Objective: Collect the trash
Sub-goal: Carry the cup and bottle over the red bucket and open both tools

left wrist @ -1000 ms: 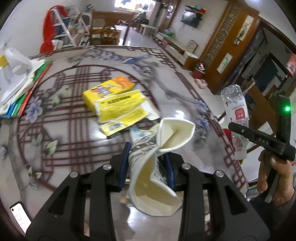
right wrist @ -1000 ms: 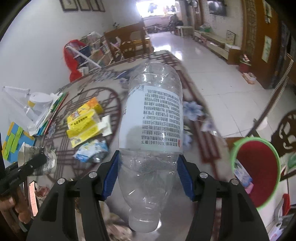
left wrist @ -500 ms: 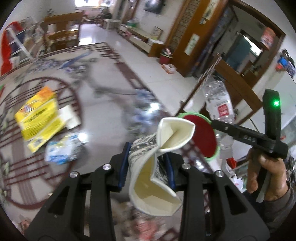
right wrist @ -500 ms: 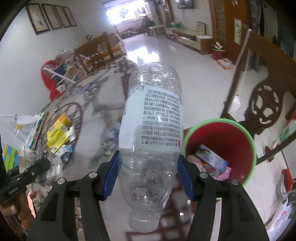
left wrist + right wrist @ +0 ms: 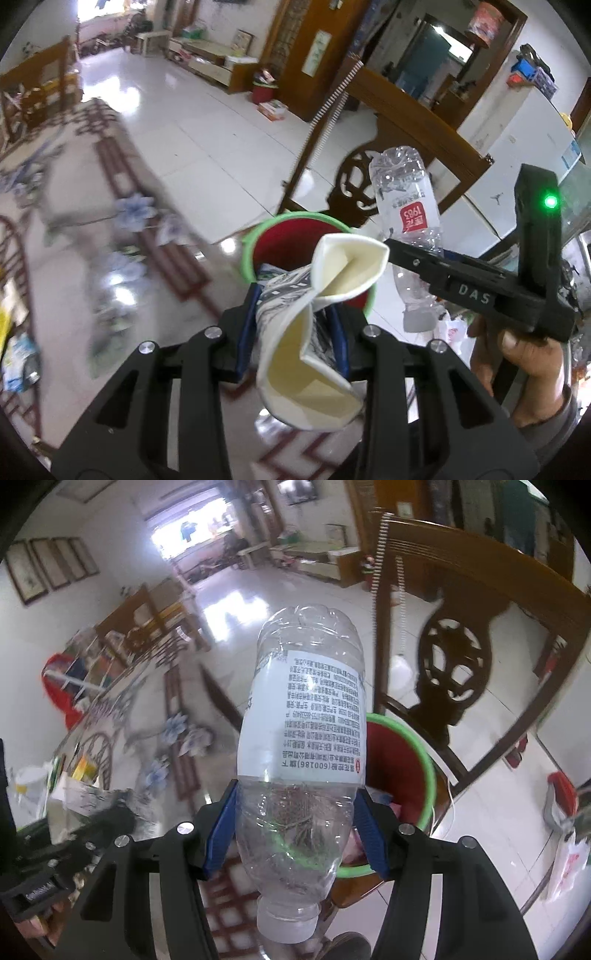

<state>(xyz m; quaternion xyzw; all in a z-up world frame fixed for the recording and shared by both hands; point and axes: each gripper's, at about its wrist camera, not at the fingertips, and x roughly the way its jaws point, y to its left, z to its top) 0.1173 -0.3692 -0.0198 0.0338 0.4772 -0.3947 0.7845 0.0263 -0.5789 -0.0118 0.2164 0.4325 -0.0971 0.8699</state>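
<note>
The patterned table (image 5: 74, 229) ran off to the left, its edge ending just beside one red bin with a green rim (image 5: 424, 760), which stood below it in front of one carved wooden chair (image 5: 458, 664); pale tiled floor (image 5: 207, 140) lay open beyond. The bin already held some scraps, too blurred to name. One clear plastic bottle (image 5: 303, 746), empty, cap down, with a white printed label, was clamped between the blue pads of the right hand-held gripper (image 5: 295, 830) and hung over the near side of the bin's rim. One crushed paper cup (image 5: 317, 325), cream inside and grey-printed outside, folded almost flat, was pinched in the closed left hand-held gripper (image 5: 295, 328), its top reaching in front of the bin's mouth. In the left view the bottle stood just right of the cup.
</note>
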